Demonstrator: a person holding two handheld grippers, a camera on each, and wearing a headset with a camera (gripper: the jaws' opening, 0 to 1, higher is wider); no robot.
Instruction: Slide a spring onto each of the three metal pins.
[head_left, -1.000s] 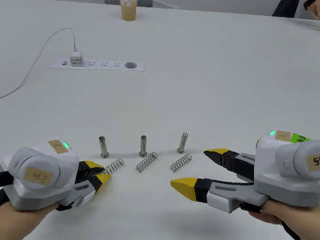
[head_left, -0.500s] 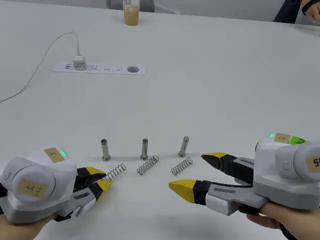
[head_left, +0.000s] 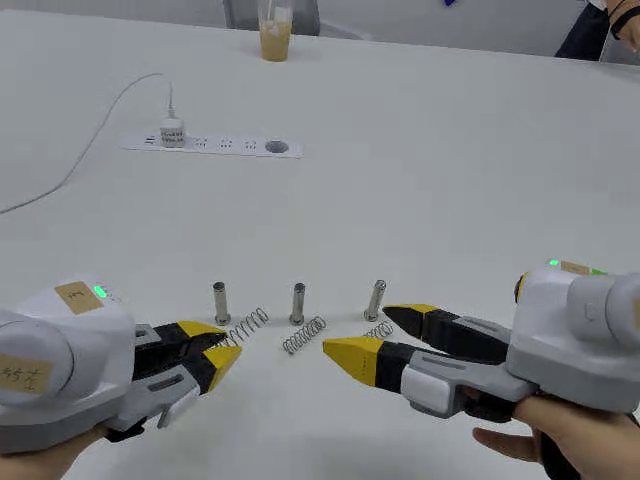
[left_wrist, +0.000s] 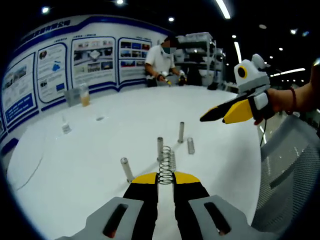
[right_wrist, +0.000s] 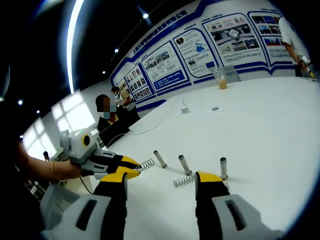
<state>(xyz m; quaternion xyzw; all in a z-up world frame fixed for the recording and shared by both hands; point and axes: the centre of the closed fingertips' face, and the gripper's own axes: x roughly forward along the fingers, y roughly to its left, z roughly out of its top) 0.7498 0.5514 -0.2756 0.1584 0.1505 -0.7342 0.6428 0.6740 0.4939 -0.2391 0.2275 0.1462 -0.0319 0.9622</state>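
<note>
Steel coil first: the left spring (left_wrist: 165, 162) is pinched by one end btw the yellow tips of the L gripper (left_wrist: 165, 178), jaws pressed together on it. Its free end sticks out toward the left pin (head_left: 221, 301), near it but not over the top. Can't tell if the coil is clear of the surface.

The middle spring (head_left: 305, 335) lies loose and slanted just in front of the middle pin (head_left: 298, 302). The right spring (head_left: 378, 329) lies in front of the right pin (head_left: 376, 298), partly hidden behind the R gripper (right_wrist: 162, 176), whose jaws are spread wide w/ nothing in them. All three pins stand upright in a row, bare, toward the near edge of the white table (head_left: 450, 180).

Toward the far edge sit a white power strip (head_left: 215, 145) w/ a plug in it and a cup (head_left: 275, 35) of tan drink.

Step in hand, as I read it: first spring picked, none threaded yet — approach to the left pin. Next move calls for getting the coil's open end in line w/ the pin's axis: tilt the spring toward vertical above the pin top, lower it, let go. The pins look free-standing, so a sideways nudge could tip one — the R gripper may need to steady it.
</note>
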